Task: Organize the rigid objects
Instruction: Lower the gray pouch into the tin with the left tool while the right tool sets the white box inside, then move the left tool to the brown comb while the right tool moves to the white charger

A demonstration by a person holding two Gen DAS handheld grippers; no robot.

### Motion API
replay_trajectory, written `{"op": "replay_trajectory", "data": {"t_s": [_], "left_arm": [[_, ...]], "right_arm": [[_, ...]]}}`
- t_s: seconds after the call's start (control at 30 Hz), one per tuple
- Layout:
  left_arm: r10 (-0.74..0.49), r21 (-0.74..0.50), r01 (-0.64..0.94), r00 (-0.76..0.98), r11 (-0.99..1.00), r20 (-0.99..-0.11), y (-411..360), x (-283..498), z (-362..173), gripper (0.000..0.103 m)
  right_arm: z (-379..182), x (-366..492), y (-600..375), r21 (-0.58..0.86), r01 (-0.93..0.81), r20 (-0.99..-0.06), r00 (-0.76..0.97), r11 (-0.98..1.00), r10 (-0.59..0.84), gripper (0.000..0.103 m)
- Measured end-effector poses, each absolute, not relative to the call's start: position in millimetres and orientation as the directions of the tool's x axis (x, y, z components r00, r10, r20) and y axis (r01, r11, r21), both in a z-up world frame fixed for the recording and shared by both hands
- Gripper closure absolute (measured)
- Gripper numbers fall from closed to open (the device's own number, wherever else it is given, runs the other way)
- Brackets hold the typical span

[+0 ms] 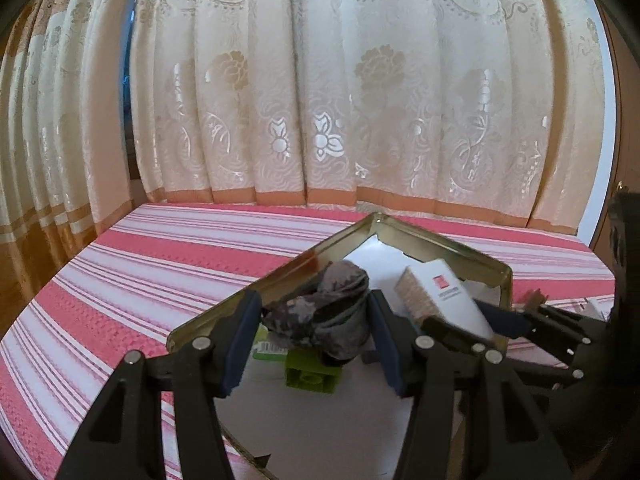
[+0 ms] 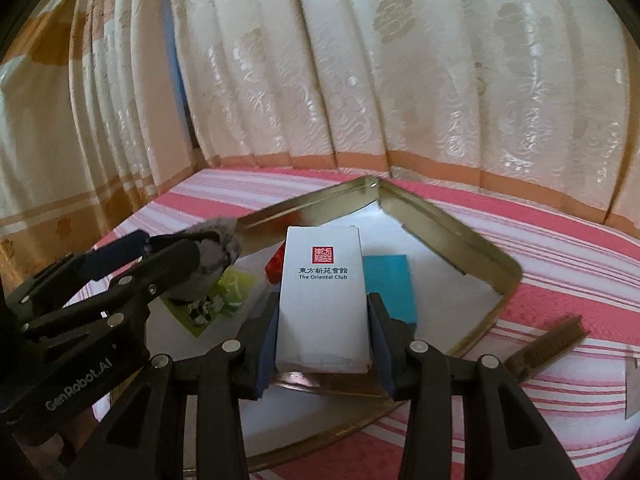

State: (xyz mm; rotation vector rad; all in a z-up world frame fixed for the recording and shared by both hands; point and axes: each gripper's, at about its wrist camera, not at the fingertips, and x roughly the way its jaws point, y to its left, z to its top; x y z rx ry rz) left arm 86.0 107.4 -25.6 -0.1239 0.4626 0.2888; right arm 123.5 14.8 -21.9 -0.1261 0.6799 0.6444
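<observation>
Tin (image 1: 436, 245) sits open on the striped pink cloth (image 1: 168, 256), one corner pointing toward the curtain (image 1: 320, 80), and both grippers are over it. Left gripper (image 1: 314, 340) has its blue pads pressed onto a grey mottled bundle (image 1: 332, 312), which looks like soft cloth, and holds it above the tin's left side, over a green block (image 1: 310, 378) lying on the white floor of the tin. In the right view that same bundle (image 2: 214, 256) hangs over a green card (image 2: 224, 300) with footballs printed on it. Right gripper (image 2: 322, 344) is clamped on a white box (image 2: 324, 300) marked The Oriental Club, standing it upright over the near edge of the tin. Behind the box, a teal card (image 2: 390, 284) lies flat on the tin floor, and a red piece (image 2: 275, 266) peeks out at the box's left. Outside the tin, near the cloth's right edge, rests a brown comb-like bar (image 2: 548, 346)
</observation>
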Motion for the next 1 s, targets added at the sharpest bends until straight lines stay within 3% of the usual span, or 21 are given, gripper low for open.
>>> {"op": "replay_trajectory", "data": {"t_s": [0.13,0.2,0.37,0.77,1.0], "left_arm": [[0.255,-0.057,-0.315,0.85,0.947,-0.46,109.9,83.6,-26.9,0.042],[0.258,-0.067,-0.325,0.847,0.943,-0.465,112.8,82.7,-27.0,0.027],[0.276,-0.088,-0.354,0.841,0.931,-0.466,115.9,75.4,-24.1,0.005],[0.184,-0.088,-0.249,0.872,0.964,-0.454,61.3,78.0,-6.8,0.0],[0.081,-0.064,-0.124,0.885,0.99,-0.459,4.4,101.0,-4.2,0.0]], "right_arm": [[-24.0,118.9,20.4,0.087,-0.622,-0.62,0.578,0.778,0.531,0.054],[-23.1,116.5,20.2,0.076,-0.622,-0.619,0.583,0.779,0.526,0.048],[-19.2,111.0,6.6,0.099,-0.619,-0.604,0.585,0.779,0.542,0.039],[-9.1,109.4,-79.7,0.164,-0.508,-0.563,0.656,0.845,0.503,0.035],[-8.5,119.3,-174.0,0.085,-0.253,-0.573,0.779,0.964,0.255,0.035]]}}
